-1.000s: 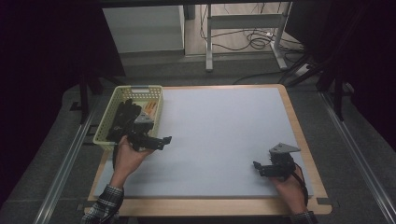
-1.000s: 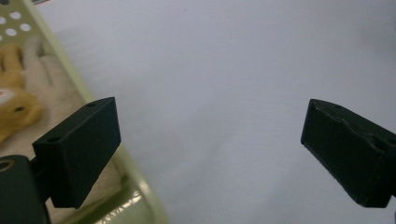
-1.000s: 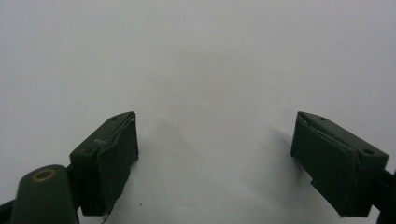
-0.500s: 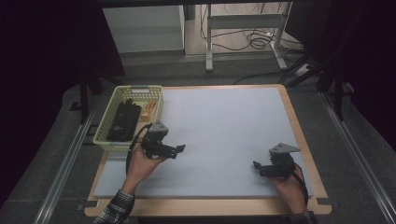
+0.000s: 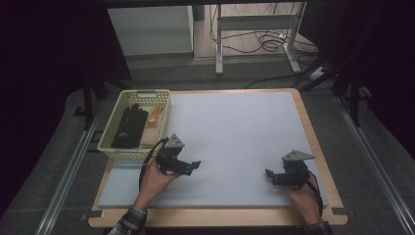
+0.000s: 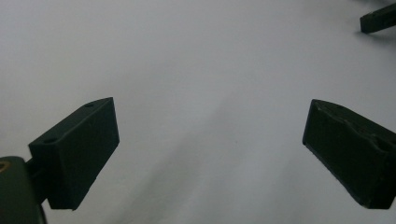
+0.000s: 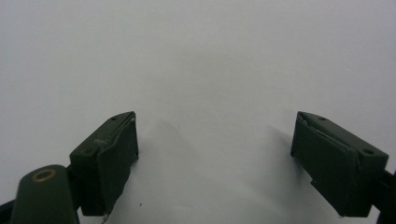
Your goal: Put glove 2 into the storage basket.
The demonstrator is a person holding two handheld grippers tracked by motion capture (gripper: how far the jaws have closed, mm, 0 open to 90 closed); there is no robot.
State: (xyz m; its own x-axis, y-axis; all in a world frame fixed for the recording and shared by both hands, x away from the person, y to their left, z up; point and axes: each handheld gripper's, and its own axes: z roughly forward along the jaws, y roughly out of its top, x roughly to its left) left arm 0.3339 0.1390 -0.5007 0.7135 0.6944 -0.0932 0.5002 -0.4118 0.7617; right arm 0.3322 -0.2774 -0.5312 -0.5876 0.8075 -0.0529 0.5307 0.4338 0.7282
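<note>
Two hand-held grippers sit low over the pale grey foam mat (image 5: 235, 142) that covers the wooden tabletop (image 5: 313, 132), both empty. Nearest the person, the right gripper (image 5: 270, 174) hovers well to the right of the yellow-green plastic basket (image 5: 108, 128), its black jaws spread wide with only bare mat between them. The left gripper (image 5: 195, 164) lies just off the basket's near right corner, its jaws likewise parted around nothing. Farther off, inside the basket, lie a black glove-like bundle (image 5: 128, 126) and, beside it toward the basket's right wall, a small orange-tan item (image 5: 155, 117) too small to identify. I judge this as a rest between picks or the close of a sort. Any next move calls for the left gripper to turn back toward the basket.
</note>
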